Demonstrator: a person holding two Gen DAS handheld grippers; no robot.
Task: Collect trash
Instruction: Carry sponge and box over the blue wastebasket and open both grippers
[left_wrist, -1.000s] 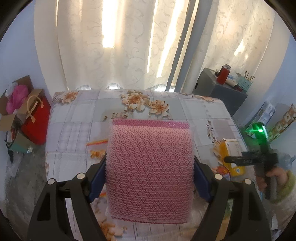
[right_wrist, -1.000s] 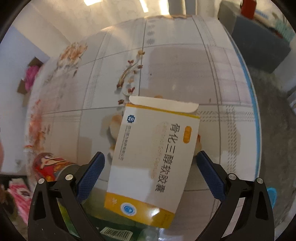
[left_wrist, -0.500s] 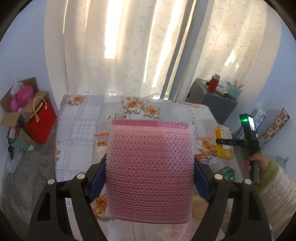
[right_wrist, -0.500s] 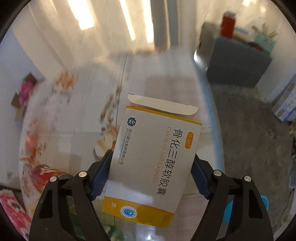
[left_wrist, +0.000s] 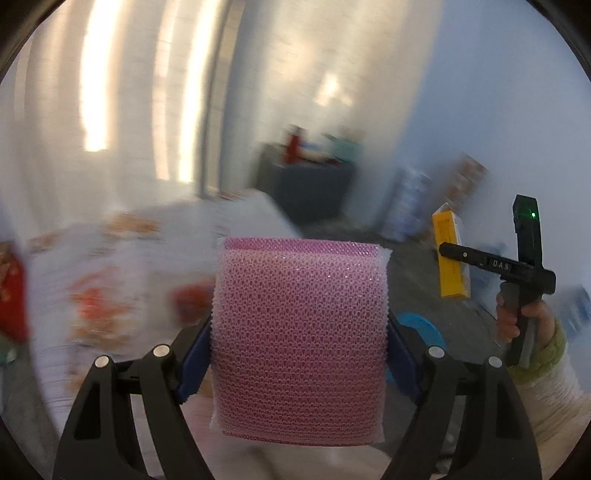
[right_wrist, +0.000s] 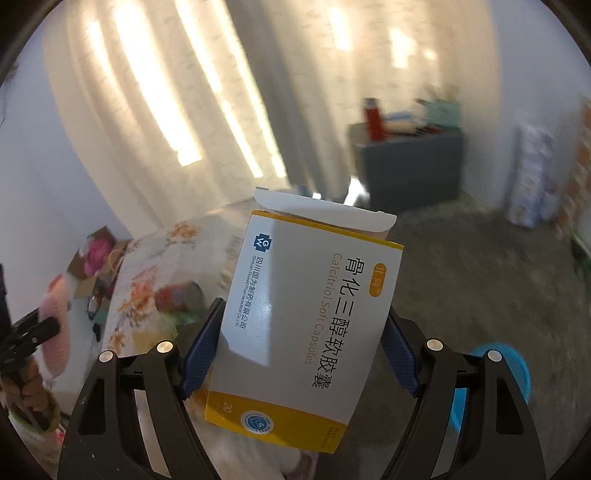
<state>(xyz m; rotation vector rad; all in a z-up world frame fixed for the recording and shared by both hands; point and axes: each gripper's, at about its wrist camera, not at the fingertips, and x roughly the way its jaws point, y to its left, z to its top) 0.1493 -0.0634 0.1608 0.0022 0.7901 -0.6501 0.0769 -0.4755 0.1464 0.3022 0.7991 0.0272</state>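
Left wrist view: we carry the pink scrubber (left_wrist: 299, 343) clamped between the left gripper (left_wrist: 299, 354) pads, lifted off the flowered table (left_wrist: 122, 266). Further right, our right gripper (right_wrist: 295, 350) grips the medicine box (right_wrist: 306, 321) by its sides, probably headed for the blue bin (right_wrist: 513, 373) below.

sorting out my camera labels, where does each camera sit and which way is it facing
Left wrist: sits on the left tool, looking along its fingers at the gripped pink mesh pad, with the flowered table and curtains beyond; the right tool, a hand and a sleeve show at right.
Right wrist: sits on the right tool, looking at the gripped medicine box; the left tool shows blurred at the left edge.
Shared: medicine box, dark cabinet, table, curtains, a blue round thing.
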